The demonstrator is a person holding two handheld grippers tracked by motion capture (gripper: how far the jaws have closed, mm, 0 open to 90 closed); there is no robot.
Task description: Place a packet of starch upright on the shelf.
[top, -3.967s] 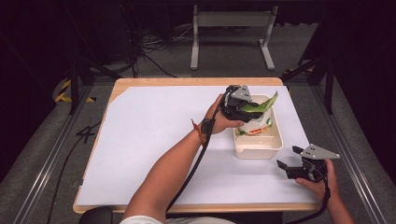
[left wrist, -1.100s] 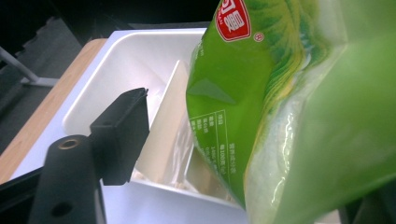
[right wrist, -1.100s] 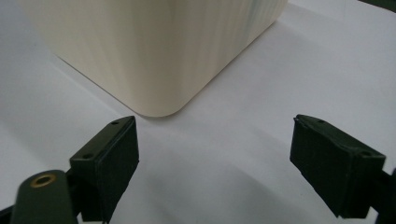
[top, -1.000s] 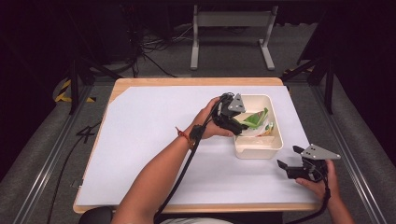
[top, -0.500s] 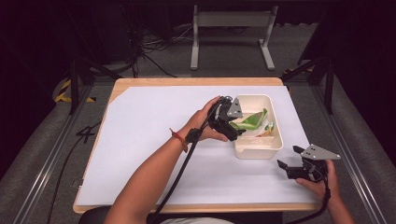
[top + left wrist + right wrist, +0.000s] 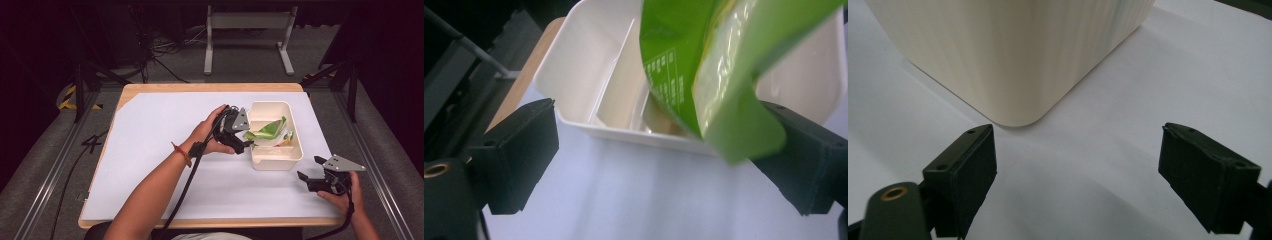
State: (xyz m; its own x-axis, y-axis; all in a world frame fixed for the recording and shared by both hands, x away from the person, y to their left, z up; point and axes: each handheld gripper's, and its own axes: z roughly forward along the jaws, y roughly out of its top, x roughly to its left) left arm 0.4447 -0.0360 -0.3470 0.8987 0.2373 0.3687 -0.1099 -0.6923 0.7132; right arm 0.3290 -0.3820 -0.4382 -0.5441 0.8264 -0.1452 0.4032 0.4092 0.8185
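A green and white snack packet lies in the cream plastic bin, its left end leaning over the bin's left rim. My left gripper sits at that rim, just left of the bin, open. In the left gripper view the packet hangs in front of the bin, and its lower corner is close to the right jaw of the wide-open left gripper. My right gripper rests on the table off the bin's front right corner, open and empty. In the right gripper view it faces the bin's corner.
A white sheet covers the wooden table, with broad bare room to the left of the bin. The left gripper's cable trails along the forearm. Beyond the table stand a metal frame and floor cables.
The left gripper brought the packet down from above the bin into it, drew back to the bin's left rim, and now stands open. The right gripper stayed put.
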